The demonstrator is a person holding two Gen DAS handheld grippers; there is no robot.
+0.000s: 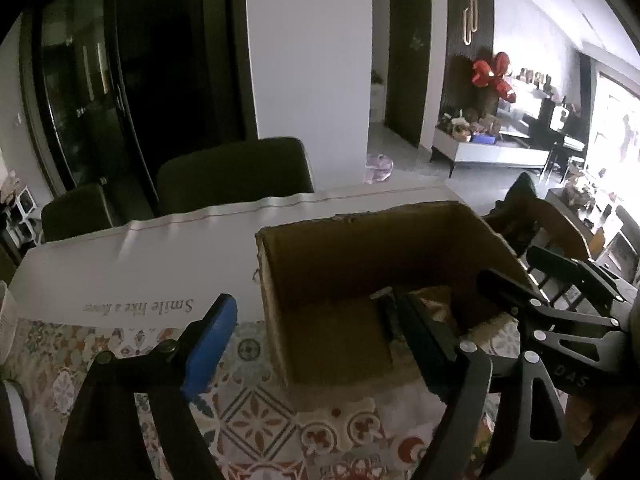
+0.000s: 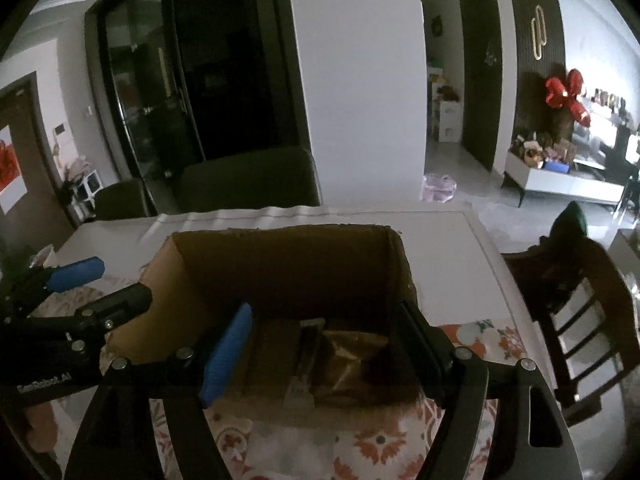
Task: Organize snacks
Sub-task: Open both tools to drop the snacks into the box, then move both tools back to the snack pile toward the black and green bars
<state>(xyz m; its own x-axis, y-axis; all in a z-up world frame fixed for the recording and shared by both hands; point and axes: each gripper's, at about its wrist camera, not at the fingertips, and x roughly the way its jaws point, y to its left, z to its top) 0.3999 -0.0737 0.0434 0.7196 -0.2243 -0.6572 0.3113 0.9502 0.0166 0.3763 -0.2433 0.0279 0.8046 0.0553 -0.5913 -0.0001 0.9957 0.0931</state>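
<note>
the cardboard box [image 1: 360, 280] sits open-topped right in the centre of the left wrist view, standing on the patterned tablecloth [image 1: 248, 412], and it fills the middle of the right wrist view too. down on its floor lies a brown snack packet [image 2: 348, 356], with a darker, thinner packet [image 2: 306, 344] just beside it on the left, details murky in the dim light. the left gripper [image 1: 320, 344] is spread wide, blue-padded finger in the lower left of the frame outside the box wall, the other finger lower centre over the box's inside, nothing between them. the right gripper [image 2: 328, 344] is wide apart as well, blue pad at lower centre-left, dark finger at lower right by the box's right wall, nothing held. the left gripper also shows at the far left edge of the right wrist view, beside the box's left wall. a white cloth [image 1: 160, 256] printed with "smile like a..." covers the far half of the table. dark chairs [image 1: 236, 172] stand behind it, and a wooden chair [image 2: 576, 308] is at the right edge.
</note>
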